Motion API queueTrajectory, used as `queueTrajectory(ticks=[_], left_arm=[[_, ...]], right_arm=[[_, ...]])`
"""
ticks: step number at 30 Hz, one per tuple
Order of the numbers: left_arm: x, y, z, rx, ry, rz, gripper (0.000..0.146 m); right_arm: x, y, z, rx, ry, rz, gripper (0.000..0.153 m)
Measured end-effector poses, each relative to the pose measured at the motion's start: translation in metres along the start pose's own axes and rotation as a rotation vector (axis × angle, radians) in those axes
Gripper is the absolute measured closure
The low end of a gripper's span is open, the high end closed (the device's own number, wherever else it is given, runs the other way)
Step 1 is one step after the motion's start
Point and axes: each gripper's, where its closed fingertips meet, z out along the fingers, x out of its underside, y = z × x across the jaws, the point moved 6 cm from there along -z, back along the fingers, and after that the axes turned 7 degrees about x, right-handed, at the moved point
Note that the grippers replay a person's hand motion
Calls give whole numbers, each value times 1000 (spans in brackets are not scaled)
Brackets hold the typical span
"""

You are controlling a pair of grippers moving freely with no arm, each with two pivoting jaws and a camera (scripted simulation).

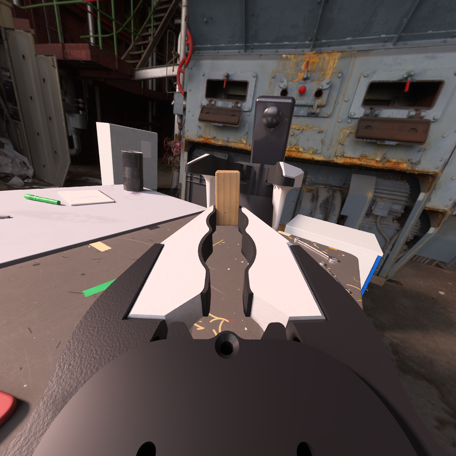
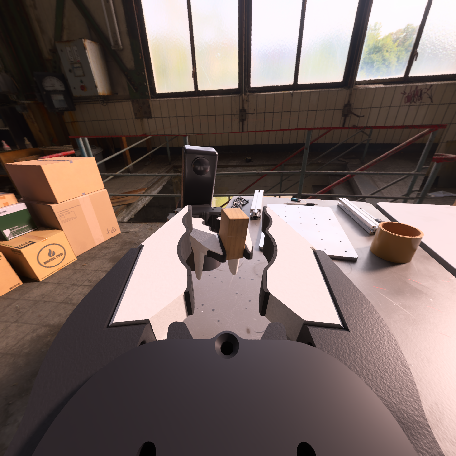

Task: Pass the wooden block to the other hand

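Left wrist view: left gripper (image 1: 227, 212) clamped on block (image 1: 227, 197) lower end, held upright above table (image 1: 74, 222). Right gripper (image 2: 225, 222) spread wide, block w/in reach. Probably light, stiff, smooth wood; best taken by free top half

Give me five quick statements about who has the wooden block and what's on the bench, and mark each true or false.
1. The left gripper is shut on the wooden block. True.
2. The right gripper is also clamped on the block. False: its jaws stand wide open, the block between them untouched.
3. The block lies flat on the bench. False: it is held upright in the air.
4. A green pen lies beside a notepad. True.
5. The tape roll sits on the cardboard boxes. False: it is on the bench.
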Motion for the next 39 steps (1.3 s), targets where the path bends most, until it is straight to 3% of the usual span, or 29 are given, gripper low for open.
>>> queueTrajectory(ticks=[8,21,27,35,39], left_arm=[[1,-1,1,2,10,7,130],[0,1,-1,-7,5,3,129],[1,-1,0,-11,15,10,129],[4,4,1,-29,37,12,129],[5,2,4,-14,44,8,129]], right_arm=[[1,8,3,-44,1,-28,97],[0,8,-9,24,13,-66,99],[-3,11,-5,-7,25,-84,95],[-1,2,-24,28,7,-85,99],[-3,-2,-22,-29,1,-63,96]])
